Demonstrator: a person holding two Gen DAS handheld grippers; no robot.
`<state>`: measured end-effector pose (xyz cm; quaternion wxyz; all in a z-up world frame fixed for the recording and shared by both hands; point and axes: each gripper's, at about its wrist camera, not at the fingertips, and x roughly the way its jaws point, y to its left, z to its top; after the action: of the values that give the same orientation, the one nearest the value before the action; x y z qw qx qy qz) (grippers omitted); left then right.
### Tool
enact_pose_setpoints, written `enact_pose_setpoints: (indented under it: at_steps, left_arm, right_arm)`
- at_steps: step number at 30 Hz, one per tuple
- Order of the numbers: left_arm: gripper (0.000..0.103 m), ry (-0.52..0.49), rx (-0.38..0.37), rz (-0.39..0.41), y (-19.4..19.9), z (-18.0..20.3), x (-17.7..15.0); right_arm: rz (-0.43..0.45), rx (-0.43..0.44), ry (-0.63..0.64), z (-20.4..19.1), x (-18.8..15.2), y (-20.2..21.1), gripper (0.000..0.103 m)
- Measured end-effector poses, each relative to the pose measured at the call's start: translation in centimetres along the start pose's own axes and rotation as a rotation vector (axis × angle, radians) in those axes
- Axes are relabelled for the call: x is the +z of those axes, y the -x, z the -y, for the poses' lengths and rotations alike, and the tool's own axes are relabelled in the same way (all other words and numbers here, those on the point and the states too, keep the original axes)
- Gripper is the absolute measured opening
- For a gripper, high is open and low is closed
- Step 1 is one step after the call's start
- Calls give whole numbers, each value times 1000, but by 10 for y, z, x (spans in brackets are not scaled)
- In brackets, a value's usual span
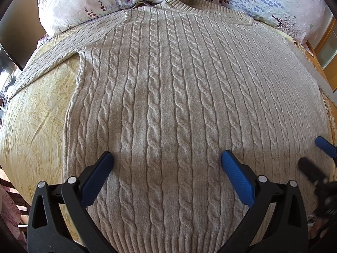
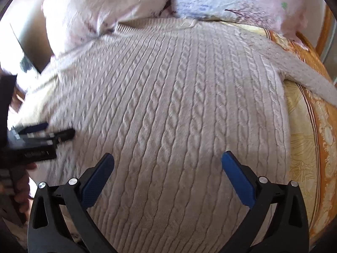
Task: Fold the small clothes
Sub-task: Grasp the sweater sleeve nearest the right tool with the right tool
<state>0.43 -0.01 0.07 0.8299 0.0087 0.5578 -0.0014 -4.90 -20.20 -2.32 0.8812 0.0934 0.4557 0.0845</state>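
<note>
A beige cable-knit sweater [image 1: 168, 97] lies flat on the bed, collar [image 1: 177, 3] at the far end by the pillows, ribbed hem nearest me. Its left sleeve [image 1: 52, 57] stretches out to the left; the right sleeve [image 2: 305, 78] runs off to the right. My left gripper [image 1: 167, 158] hovers open over the lower body of the sweater with nothing between its fingers. My right gripper [image 2: 167, 158] is open too, above the sweater [image 2: 179, 105] toward its right side. Each gripper shows in the other's view: the right gripper [image 1: 316, 154] at the right edge, the left gripper [image 2: 50, 131] at the left edge.
Two floral pillows [image 1: 88, 0] [image 1: 273, 2] lie at the head of the bed. A yellow patterned bedspread [image 1: 35, 113] with an orange border [image 2: 316, 147] shows around the sweater. Wooden furniture [image 1: 324, 42] stands at the right; the bed's edge drops off at the left.
</note>
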Motion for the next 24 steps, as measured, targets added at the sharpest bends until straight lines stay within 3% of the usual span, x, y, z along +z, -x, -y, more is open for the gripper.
enact_pose_setpoints:
  at_steps: [5, 8, 12, 16, 24]
  left_arm:
    - [101, 12, 6, 43, 2, 0, -4]
    - [101, 19, 5, 62, 3, -1, -6]
    - [101, 49, 7, 64, 5, -1, -4]
    - [101, 97, -40, 78, 9, 0, -3]
    - [101, 224, -127, 133, 18, -7, -1]
  right_arm:
    - [175, 135, -427, 111, 36, 28, 99]
    - [220, 165, -703, 186, 44, 30, 80]
    - [285, 230, -1011, 259, 39, 24, 69]
    - [298, 261, -1142, 293, 35, 14, 67]
    - [354, 266, -1165, 321, 42, 10, 62]
